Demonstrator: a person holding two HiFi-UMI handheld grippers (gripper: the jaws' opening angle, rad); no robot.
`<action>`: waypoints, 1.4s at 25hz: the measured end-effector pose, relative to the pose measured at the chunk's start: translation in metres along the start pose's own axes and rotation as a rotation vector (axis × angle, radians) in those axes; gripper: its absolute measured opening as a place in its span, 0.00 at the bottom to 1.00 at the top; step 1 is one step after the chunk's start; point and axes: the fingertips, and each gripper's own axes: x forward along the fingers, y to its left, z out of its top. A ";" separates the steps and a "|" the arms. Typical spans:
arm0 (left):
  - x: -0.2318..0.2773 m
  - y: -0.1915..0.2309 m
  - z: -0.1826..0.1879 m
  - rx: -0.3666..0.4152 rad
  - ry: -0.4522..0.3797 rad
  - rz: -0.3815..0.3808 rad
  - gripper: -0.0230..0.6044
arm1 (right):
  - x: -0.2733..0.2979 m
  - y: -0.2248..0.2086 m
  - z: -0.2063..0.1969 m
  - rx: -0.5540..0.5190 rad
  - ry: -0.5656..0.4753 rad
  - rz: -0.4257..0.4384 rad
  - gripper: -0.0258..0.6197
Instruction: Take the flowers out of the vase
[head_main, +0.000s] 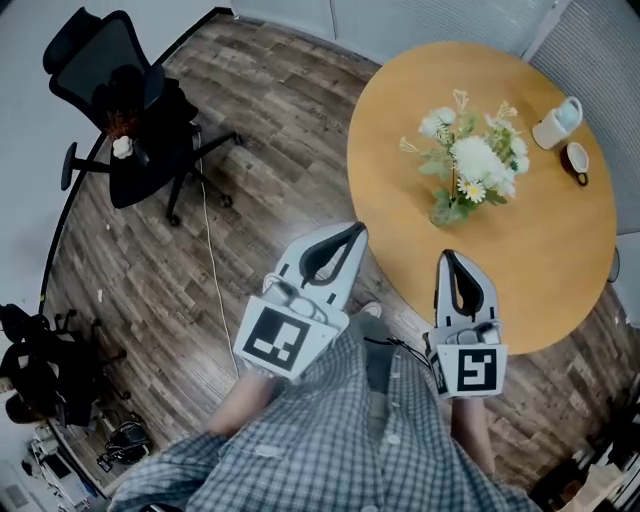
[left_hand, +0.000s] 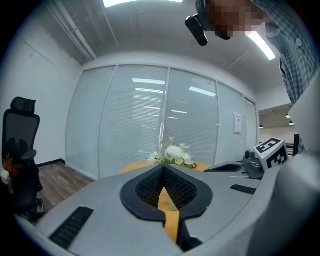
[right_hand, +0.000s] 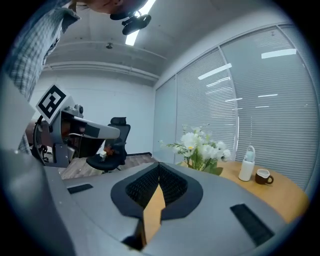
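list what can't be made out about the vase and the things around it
- Vase: head view, mostly under the flowers; left gripper view, behind the shut left gripper.
- Cup: contents too small, head view.
- Small white thing on the chair: too small to identify.

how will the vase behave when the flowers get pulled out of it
Probably top-heavy and apt to tip: the vase looks small under a much wider bunch of flowers. It seems to be clear glass, so likely fragile, and it could slide on the smooth table if the flowers drag on it.
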 end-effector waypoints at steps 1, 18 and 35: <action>0.007 -0.003 0.002 0.007 0.002 -0.018 0.05 | -0.002 -0.006 0.000 0.003 -0.001 -0.019 0.05; 0.107 -0.031 -0.046 0.200 0.193 -0.395 0.05 | -0.013 -0.072 -0.020 0.128 0.033 -0.356 0.05; 0.153 -0.055 -0.148 0.313 0.422 -0.652 0.43 | -0.018 -0.065 -0.044 0.214 0.127 -0.470 0.05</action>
